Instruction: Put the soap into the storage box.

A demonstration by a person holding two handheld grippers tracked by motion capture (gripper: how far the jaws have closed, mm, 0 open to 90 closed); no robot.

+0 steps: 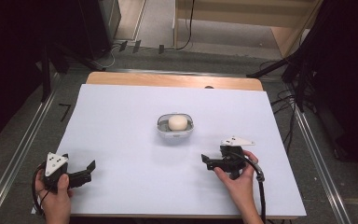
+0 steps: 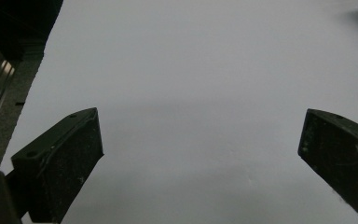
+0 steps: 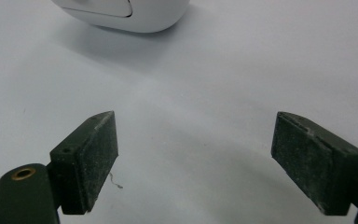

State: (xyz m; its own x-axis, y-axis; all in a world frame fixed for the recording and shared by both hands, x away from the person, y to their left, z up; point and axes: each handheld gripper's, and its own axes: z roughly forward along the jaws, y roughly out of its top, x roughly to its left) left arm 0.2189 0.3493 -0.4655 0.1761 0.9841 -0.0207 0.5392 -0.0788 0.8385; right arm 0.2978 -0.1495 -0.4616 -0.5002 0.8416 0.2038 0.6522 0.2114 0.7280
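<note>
A small clear-lidded white container [image 1: 175, 125] with a pale round item [image 1: 177, 122] inside sits mid-table on the white sheet [image 1: 135, 116]. Its white lower shell [image 3: 126, 14] shows at the top of the right gripper view. My left gripper [image 1: 92, 167] rests near the front left corner, jaws wide apart over bare sheet, with a black pad [image 2: 63, 161] at each side. My right gripper [image 1: 206, 161] is at the front right, below and right of the container, open with nothing between its pads [image 3: 91, 156].
The white sheet covers a wooden table whose bare far edge [image 1: 168, 79] shows. Metal rails [image 1: 23, 149] run along both sides on grey carpet. Black stands and cables [image 1: 289, 70] crowd the far corners.
</note>
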